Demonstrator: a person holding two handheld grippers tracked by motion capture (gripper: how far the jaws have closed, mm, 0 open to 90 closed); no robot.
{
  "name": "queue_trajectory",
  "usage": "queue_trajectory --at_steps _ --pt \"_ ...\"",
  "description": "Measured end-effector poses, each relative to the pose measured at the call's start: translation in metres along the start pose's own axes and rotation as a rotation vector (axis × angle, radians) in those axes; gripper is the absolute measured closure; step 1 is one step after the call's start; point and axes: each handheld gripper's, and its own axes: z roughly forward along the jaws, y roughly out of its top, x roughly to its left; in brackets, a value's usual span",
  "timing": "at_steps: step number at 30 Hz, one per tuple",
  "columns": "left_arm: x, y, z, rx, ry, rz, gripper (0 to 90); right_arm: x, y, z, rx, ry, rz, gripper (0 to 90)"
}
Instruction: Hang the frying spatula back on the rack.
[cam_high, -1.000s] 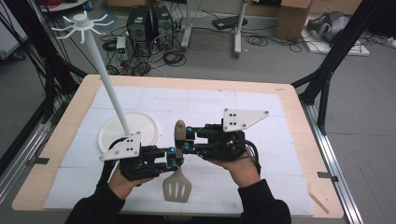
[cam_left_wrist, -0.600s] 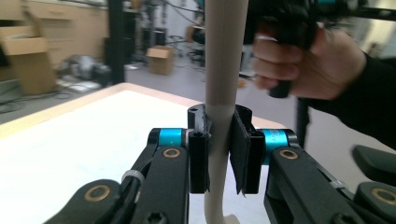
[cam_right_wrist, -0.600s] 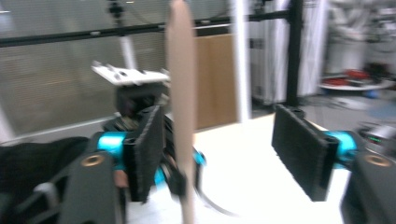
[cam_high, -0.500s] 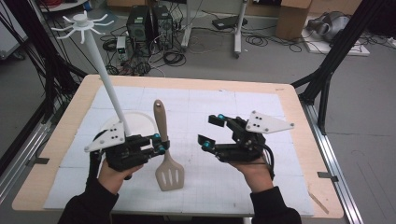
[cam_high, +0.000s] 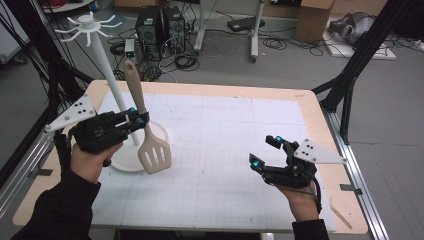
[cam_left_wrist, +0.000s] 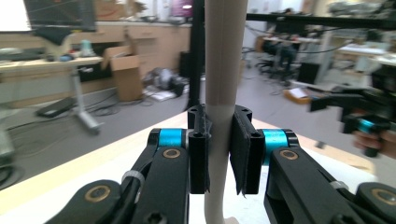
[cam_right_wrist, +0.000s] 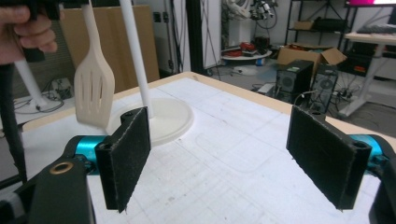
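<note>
Left gripper (cam_high: 136, 119) clamped on the slotted spatula (cam_high: 147, 134) mid-handle, blade hanging down, handle end up — probably so that end can go up to the hooks of the white utensil stand (cam_high: 107, 75) right behind it. Spatula is airborne over the stand's round base. Right gripper (cam_high: 264, 152) has just been opening, nothing between its jaws, well apart over the table (cam_high: 310, 107). No readable labels or writing.

The spatula (cam_high: 148, 134) is beige, with a slotted flat blade and a long handle. It hangs in the air almost upright, blade down and handle up, tilted slightly, just in front of the white stand (cam_high: 111, 85) and above its round base.
</note>
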Motion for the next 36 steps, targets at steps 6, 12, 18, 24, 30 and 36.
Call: queue_trajectory --at_steps 6,12,18,24,30,36 --pt "0.010 0.012 0.003 0.007 0.077 -0.019 78.0 -0.004 -0.011 -0.005 -0.012 -0.014 0.027 20.6" --pt "0.018 0.019 0.004 0.004 0.117 -0.042 78.0 -0.004 -0.014 -0.004 -0.007 -0.015 0.031 20.6" --pt "0.023 0.026 0.001 -0.008 0.148 -0.058 78.0 -0.005 -0.015 -0.005 -0.008 -0.018 0.037 20.6" --pt "0.031 0.027 0.003 0.004 0.170 -0.093 78.0 -0.004 -0.015 -0.005 -0.008 -0.015 0.038 20.6" --pt "0.034 0.026 0.006 0.027 0.208 -0.086 77.9 -0.004 -0.015 -0.005 -0.006 -0.015 0.038 20.6" --pt "0.035 0.025 0.009 0.038 0.252 -0.086 77.8 -0.005 -0.016 -0.005 -0.005 -0.012 0.042 20.6"
